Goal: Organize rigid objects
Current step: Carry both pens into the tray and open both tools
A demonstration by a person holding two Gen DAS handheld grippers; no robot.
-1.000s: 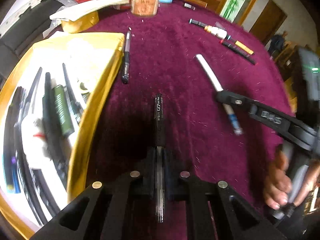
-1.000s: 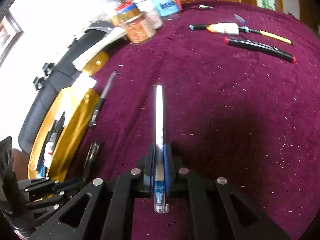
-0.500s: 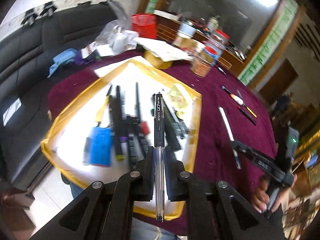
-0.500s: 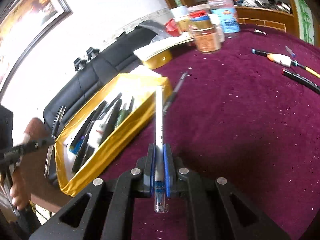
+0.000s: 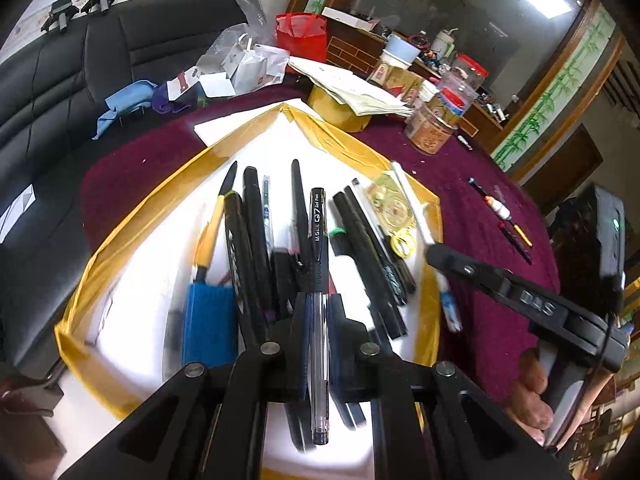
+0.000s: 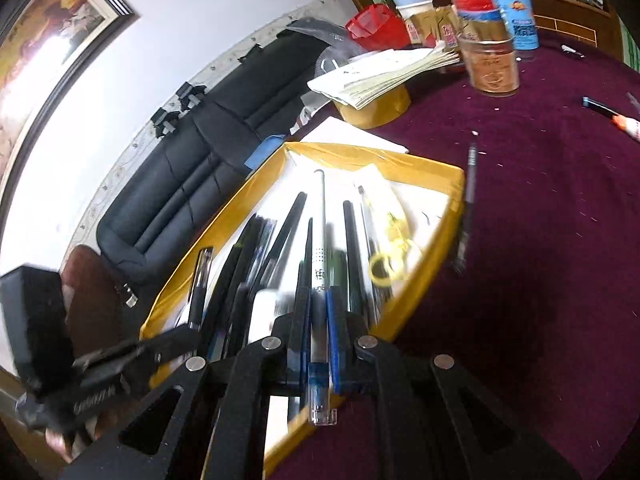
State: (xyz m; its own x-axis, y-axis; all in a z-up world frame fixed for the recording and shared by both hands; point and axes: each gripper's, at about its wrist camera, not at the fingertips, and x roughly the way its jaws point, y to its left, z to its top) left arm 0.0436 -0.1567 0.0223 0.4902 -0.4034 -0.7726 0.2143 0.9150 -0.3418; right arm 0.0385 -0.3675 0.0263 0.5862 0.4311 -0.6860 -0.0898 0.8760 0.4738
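My left gripper [image 5: 318, 312] is shut on a black gel pen [image 5: 318, 240] with a clear barrel, held above the yellow-rimmed tray [image 5: 132, 216]. The tray holds several pens and markers, a blue block [image 5: 208, 320] and a gold keyring [image 5: 394, 216]. My right gripper [image 6: 318, 320] is shut on a white pen [image 6: 320, 232] with a blue end, held over the tray's near right part [image 6: 440, 240]. The right gripper also shows in the left wrist view [image 5: 436, 254], at the tray's right edge. The left gripper shows at the lower left of the right wrist view [image 6: 176, 340].
On the maroon tablecloth [image 6: 540, 260] a dark pen [image 6: 468, 200] lies just right of the tray. More pens [image 5: 504, 216] lie further right. Jars [image 6: 490, 60], a stack of papers [image 6: 384, 76] and a red bag [image 5: 302, 36] crowd the far side. A black sofa [image 5: 80, 64] stands behind.
Both grippers have swung left from the open tablecloth to above the tray, each still holding its pen. The right gripper has closed in on the tray's right edge.
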